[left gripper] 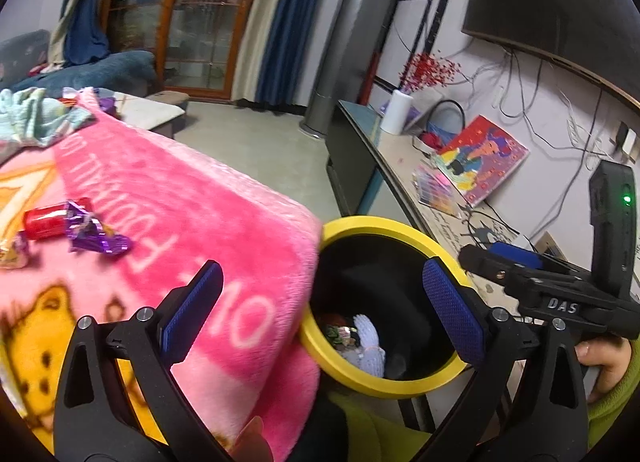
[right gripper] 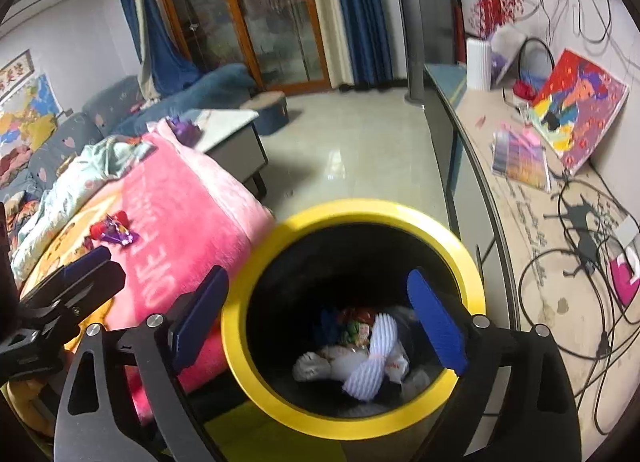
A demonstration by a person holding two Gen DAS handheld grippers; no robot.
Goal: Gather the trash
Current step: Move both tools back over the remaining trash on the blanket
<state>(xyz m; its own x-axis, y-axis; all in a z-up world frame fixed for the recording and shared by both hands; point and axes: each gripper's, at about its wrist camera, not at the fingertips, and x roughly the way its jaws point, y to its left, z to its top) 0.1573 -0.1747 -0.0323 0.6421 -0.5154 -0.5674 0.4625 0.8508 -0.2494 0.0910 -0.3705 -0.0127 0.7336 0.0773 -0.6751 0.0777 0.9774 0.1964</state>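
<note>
1. a pink blanket (right gripper: 192, 197) lies right against the left side of the bin.
2. the bin (right gripper: 280, 410), black with a yellow rim, holds crumpled trash (right gripper: 372, 358) at its bottom.
3. the right gripper (right gripper: 320, 320) hangs over the bin, fingers wide apart, holding nothing.
4. the left gripper (left gripper: 320, 310) is at the bin's left rim, fingers wide apart, empty.
5. a purple wrapper (left gripper: 94, 236) and a red piece (left gripper: 44, 221) lie on the blanket, well left of the bin.

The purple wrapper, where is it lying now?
The purple wrapper lies on the pink blanket, at the left of the left wrist view, touching a red can, well left of the yellow-rimmed bin.
</note>
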